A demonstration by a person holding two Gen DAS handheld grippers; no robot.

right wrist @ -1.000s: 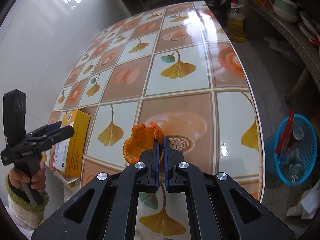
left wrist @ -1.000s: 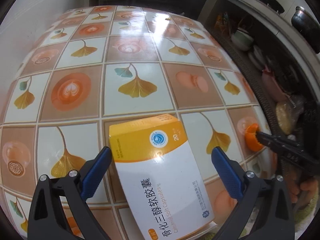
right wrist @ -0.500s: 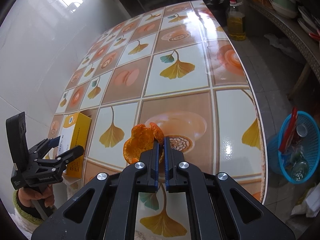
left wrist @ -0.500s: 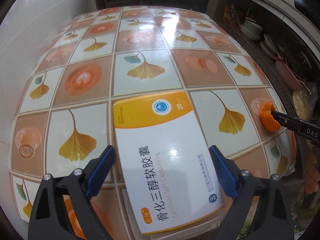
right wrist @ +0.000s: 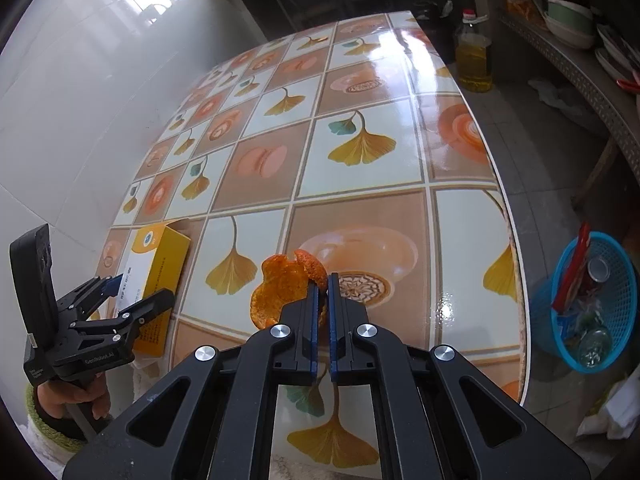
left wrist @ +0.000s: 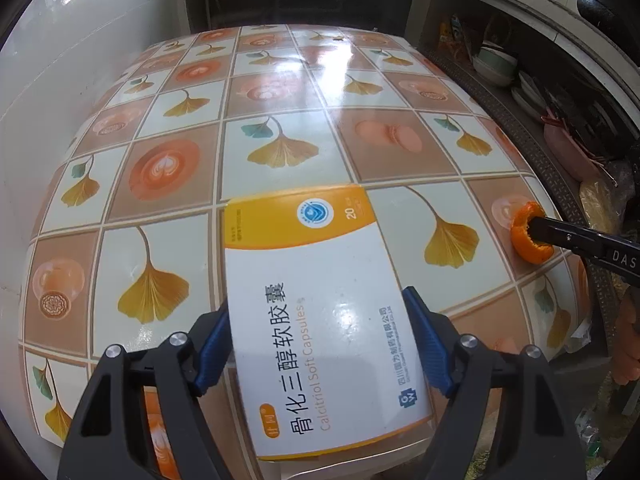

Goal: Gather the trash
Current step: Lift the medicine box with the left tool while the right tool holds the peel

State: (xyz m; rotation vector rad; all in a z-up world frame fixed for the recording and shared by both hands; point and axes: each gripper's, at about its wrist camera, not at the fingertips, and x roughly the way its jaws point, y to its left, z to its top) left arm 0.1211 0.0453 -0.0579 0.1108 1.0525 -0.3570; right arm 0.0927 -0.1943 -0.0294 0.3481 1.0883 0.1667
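On the near part of the tiled table (left wrist: 280, 92), at about six o'clock in the left wrist view, lies a yellow-and-white medicine box (left wrist: 320, 304), flat, with its yellow end pointing away. The left gripper (left wrist: 320, 334) straddles it: its jaws have just been closing, and the blue pads (left wrist: 424, 336) now sit against the two long sides of the box, one at eight o'clock and one at four o'clock of the carton's middle. The box rests on the tabletop. At three o'clock in the same view, near the table's edge, an orange peel (left wrist: 528, 236) is pinched in the tips of the right gripper (left wrist: 538, 230). From the right wrist view the peel (right wrist: 284, 284) sticks up at eleven o'clock of the closed fingers, which clamp its lower edge, the right gripper (right wrist: 323, 280) tilted down over a tile with a round printed pattern. The box (right wrist: 158, 264) shows at nine o'clock there, with the left gripper (right wrist: 138, 294) on it and a hand (right wrist: 76, 396) in a green cuff below. On the floor at four o'clock stands a blue basket (right wrist: 616, 312) holding a can and other litter, and a bottle of oil (right wrist: 474, 60) stands at one o'clock.
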